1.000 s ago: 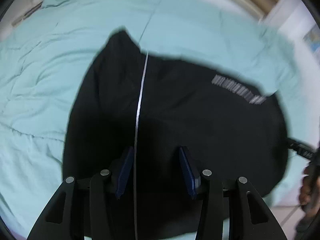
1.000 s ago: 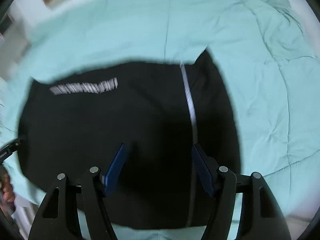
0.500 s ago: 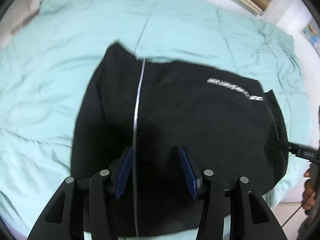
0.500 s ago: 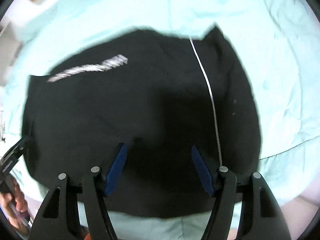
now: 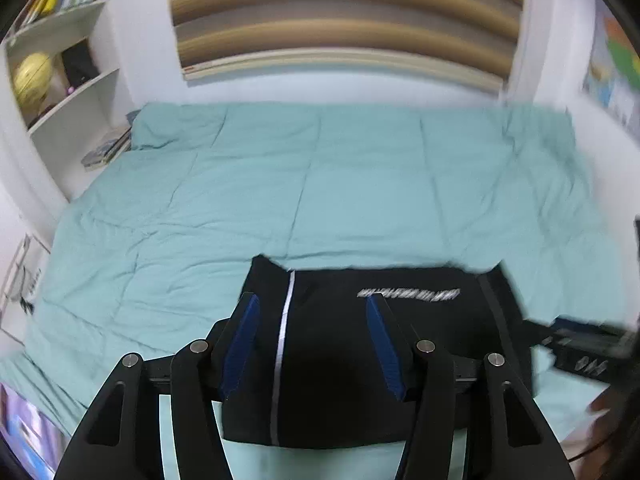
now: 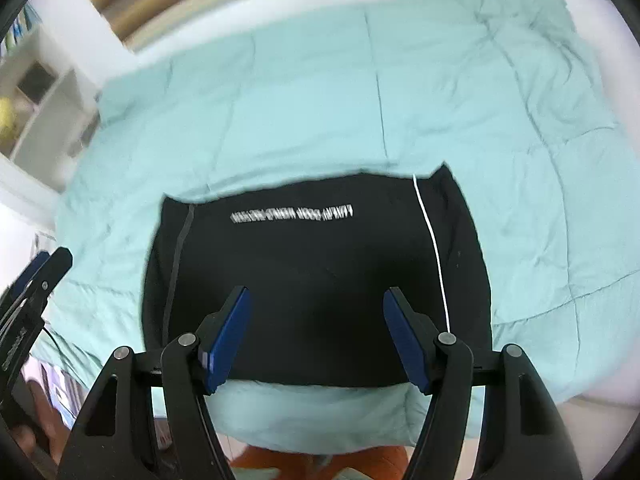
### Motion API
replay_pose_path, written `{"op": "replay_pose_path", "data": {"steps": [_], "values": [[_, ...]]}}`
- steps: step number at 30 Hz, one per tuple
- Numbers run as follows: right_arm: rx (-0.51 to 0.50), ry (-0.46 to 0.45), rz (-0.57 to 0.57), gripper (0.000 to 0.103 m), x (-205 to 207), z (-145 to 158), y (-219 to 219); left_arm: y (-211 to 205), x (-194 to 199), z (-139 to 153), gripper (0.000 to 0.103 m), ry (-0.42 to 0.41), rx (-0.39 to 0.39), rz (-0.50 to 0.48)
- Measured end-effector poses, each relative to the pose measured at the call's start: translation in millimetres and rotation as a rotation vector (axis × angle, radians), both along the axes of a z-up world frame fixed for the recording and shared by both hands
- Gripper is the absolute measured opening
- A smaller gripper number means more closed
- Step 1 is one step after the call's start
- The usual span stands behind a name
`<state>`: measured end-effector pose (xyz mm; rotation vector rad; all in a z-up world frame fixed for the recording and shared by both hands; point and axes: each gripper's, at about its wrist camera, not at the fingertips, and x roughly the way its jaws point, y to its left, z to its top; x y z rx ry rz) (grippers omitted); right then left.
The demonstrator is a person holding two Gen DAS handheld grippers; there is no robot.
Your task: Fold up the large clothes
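Observation:
A black garment [image 5: 360, 360] with a white stripe and white lettering lies folded into a compact rectangle near the front edge of the bed; it also shows in the right wrist view [image 6: 316, 264]. My left gripper [image 5: 312, 300] is open and empty, held above the garment's left part. My right gripper [image 6: 316, 294] is open and empty, held above the garment's front middle. The right gripper shows at the right edge of the left wrist view [image 5: 588, 344], and the left gripper at the left edge of the right wrist view [image 6: 28, 292].
A teal quilt [image 5: 320, 184] covers the bed. White shelves [image 5: 60, 60] with a yellow ball stand at the far left. A striped blind [image 5: 344, 12] hangs on the back wall. The bed's front edge [image 6: 312, 420] is just below the garment.
Both grippers have pulled back and up from the garment, so the far wall and shelves now show. The garment lies still. Both grippers stay open.

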<state>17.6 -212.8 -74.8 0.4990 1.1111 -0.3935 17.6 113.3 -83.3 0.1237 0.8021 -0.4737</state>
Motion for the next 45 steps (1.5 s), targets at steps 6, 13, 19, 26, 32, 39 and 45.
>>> {"op": "replay_pose_path", "data": {"steps": [6, 13, 19, 26, 32, 39, 45], "values": [[-0.100, -0.066, -0.043, 0.071, -5, 29, 10, -16, -24, 22, 0.058, 0.005, -0.071, 0.018], [-0.136, -0.019, -0.034, 0.072, 1, 24, 15, -29, -31, 8, 0.058, 0.027, 0.003, 0.024], [-0.152, 0.005, -0.009, 0.071, 7, 17, 24, -37, -35, -3, 0.058, 0.043, 0.037, 0.021], [-0.133, 0.021, -0.020, 0.072, 1, 8, 18, -38, -39, -7, 0.058, 0.028, 0.080, 0.040], [-0.124, 0.034, -0.008, 0.072, 0, 2, 21, -38, -42, -10, 0.058, 0.033, 0.092, 0.044], [-0.125, 0.041, -0.005, 0.072, -3, 0, 26, -41, -44, -12, 0.058, 0.046, 0.098, 0.028], [-0.105, 0.051, -0.014, 0.072, -7, -5, 22, -42, -46, -16, 0.058, 0.053, 0.104, 0.020]]}}
